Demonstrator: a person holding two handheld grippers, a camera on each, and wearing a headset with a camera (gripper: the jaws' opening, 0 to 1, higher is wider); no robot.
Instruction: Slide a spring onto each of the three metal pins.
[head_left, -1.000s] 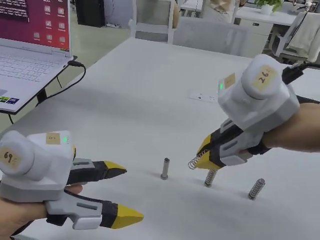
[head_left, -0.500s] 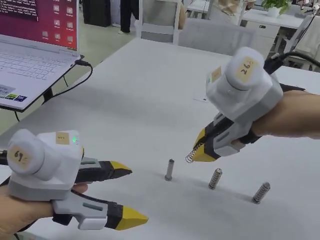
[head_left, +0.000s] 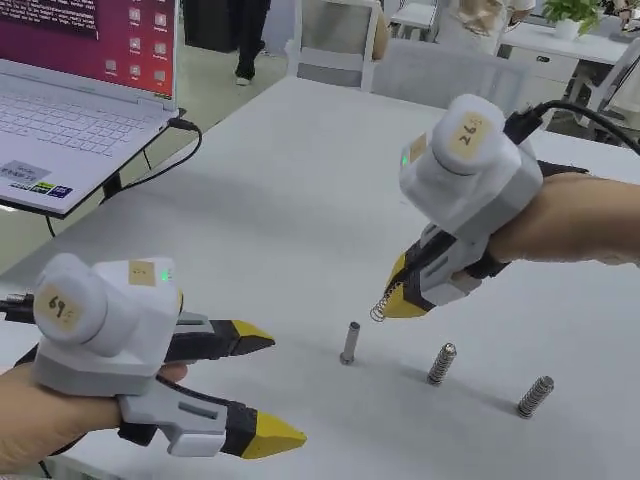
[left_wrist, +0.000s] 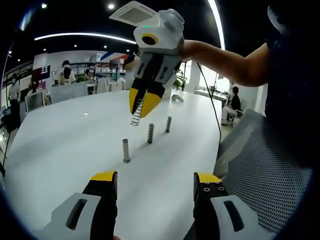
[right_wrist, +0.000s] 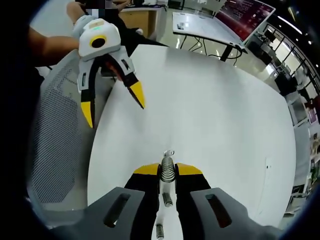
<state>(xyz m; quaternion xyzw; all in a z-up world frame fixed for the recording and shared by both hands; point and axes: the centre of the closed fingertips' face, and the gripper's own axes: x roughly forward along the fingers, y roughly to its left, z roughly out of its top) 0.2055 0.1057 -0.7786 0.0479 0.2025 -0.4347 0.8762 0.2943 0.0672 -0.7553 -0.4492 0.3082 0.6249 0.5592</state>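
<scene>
Steel-grey and finely coiled, the small wire spring (head_left: 380, 309) juts from the yellow-tipped jaws of the right gripper (head_left: 397, 298), right of centre in the head view. Its free end hangs in the air above and just right of the bare short metal pin (head_left: 350, 342). Those jaws are pinched together on the spring's other end. At lower right stand a spring-covered pin (head_left: 441, 363) and a second spring-covered pin (head_left: 535, 396). The left gripper (head_left: 280, 390), lower left, is spread wide and carries nothing, above the white table (head_left: 270, 180). The spring is probably light and bendy, apt to flex sideways or flick free if squeezed hard. Holding it by one end, as now, leaves the open last coil free to find the pin's tip.
</scene>
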